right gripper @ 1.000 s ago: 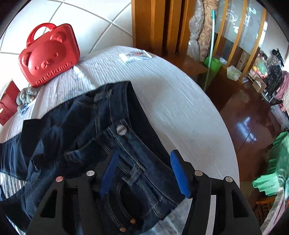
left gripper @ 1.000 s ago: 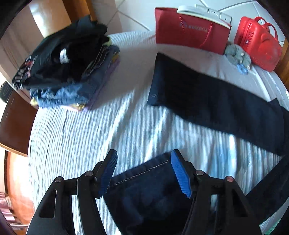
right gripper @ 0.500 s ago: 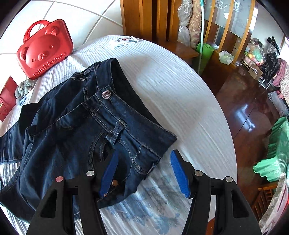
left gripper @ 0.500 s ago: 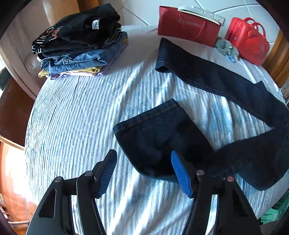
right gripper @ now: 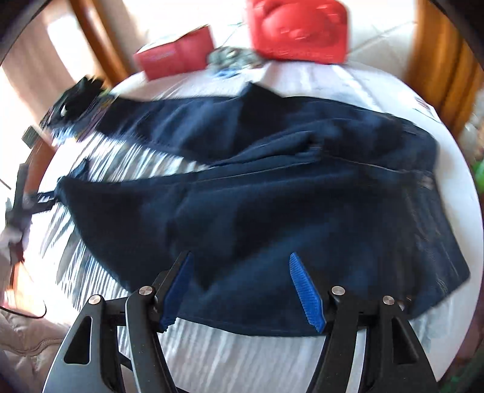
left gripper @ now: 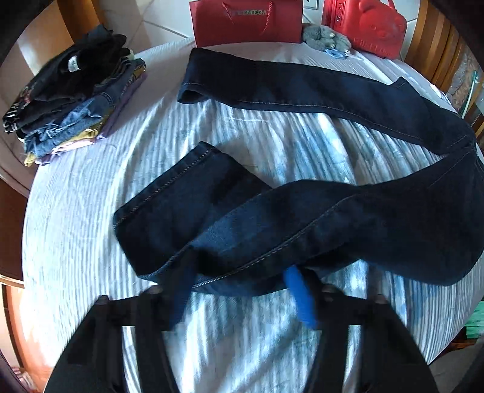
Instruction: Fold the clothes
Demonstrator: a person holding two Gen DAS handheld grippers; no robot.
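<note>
Now the left claw (left gripper: 242, 297) is closing, its blue pads blurred and still apart, with the near seam of the jeans (left gripper: 272, 217) bunched between them; I cannot tell whether the pads press on the cloth yet. A second ago this claw hovered wide over the hem of the nearer leg; since then it has slid along that leg to where the leg is doubled back on itself. The right claw (right gripper: 242, 293) is spreading a little wider and holds nothing. It was over the waistband button a moment ago; it has since swung round fast, and its picture is smeared, so that it now hangs over the near edge of the jeans' broad upper part. My reading is that the pair is being taken up along one long side, ready to lay one leg on the other, and that no fold is made yet.

Beyond the left claw, the far leg runs straight across the bed (left gripper: 75, 211), which wears a pale ribbed cover. Farther off to the left sits a stack of folded clothes (left gripper: 75, 99). At the bed's far edge stand a red paper bag (left gripper: 246, 21) and a red bear-faced case (left gripper: 375, 30), with a grey plush toy (left gripper: 325, 36) between them. Wooden furniture rims the room.
</note>
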